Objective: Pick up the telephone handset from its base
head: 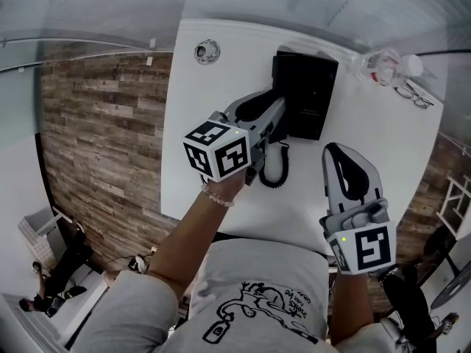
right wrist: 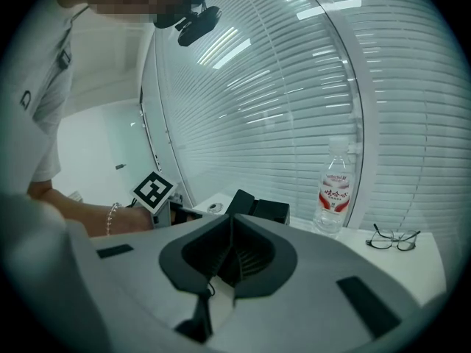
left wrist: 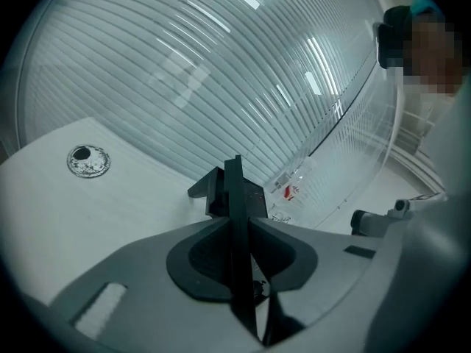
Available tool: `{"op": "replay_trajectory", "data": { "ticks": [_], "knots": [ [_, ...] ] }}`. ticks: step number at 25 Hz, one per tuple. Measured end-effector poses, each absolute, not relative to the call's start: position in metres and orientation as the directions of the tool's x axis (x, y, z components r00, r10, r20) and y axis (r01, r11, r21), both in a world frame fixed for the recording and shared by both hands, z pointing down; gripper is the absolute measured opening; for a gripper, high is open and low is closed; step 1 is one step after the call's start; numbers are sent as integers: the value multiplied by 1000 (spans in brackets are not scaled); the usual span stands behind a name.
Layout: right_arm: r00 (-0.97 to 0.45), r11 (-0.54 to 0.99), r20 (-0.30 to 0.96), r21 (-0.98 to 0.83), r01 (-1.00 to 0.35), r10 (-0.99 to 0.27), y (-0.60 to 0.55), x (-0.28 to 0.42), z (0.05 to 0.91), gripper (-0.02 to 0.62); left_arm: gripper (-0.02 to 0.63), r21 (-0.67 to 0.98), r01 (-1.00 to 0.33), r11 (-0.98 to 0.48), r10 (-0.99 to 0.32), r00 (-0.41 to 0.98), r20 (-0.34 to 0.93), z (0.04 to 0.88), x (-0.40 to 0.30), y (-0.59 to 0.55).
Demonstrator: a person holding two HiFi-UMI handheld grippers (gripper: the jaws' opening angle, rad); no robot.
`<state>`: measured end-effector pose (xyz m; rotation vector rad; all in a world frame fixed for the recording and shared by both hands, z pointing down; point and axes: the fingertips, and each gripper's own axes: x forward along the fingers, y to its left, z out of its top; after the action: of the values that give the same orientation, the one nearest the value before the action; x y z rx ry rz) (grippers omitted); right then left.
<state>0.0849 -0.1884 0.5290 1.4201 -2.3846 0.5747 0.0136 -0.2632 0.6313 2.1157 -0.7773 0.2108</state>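
Observation:
The black telephone base (head: pixel 305 94) lies on the white table (head: pixel 221 190), with its coiled cord (head: pixel 276 169) trailing toward me. My left gripper (head: pixel 276 112) reaches in at the base's left side, where the handset lies mostly hidden beneath it. In the left gripper view a thin black edge of the handset (left wrist: pixel 235 190) stands upright between the jaws of the left gripper (left wrist: pixel 239 226), which press on it from both sides. My right gripper (head: pixel 335 151) hovers to the right of the phone, nearer me. The right gripper (right wrist: pixel 232 245) is shut with nothing in it.
A water bottle (head: pixel 383 66) and a pair of glasses (head: pixel 412 94) sit at the table's far right corner. A round cable grommet (head: pixel 207 51) is at the far left. Window blinds run behind the table. The table's left edge drops to a wood floor.

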Motion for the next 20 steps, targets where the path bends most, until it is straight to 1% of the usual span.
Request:
{"op": "replay_trajectory", "data": {
  "ticks": [7,20],
  "knots": [
    [-458,433,424,-159,-887,-782,-187,89,512,12,71,661,-585,-469,-487,796,359,602,6,-254],
    [-428,421,331,-94,-902,-841,-170,102,444,12,71,609,-539,-582,-529,820,220,496,-1,-216]
  ]
}}
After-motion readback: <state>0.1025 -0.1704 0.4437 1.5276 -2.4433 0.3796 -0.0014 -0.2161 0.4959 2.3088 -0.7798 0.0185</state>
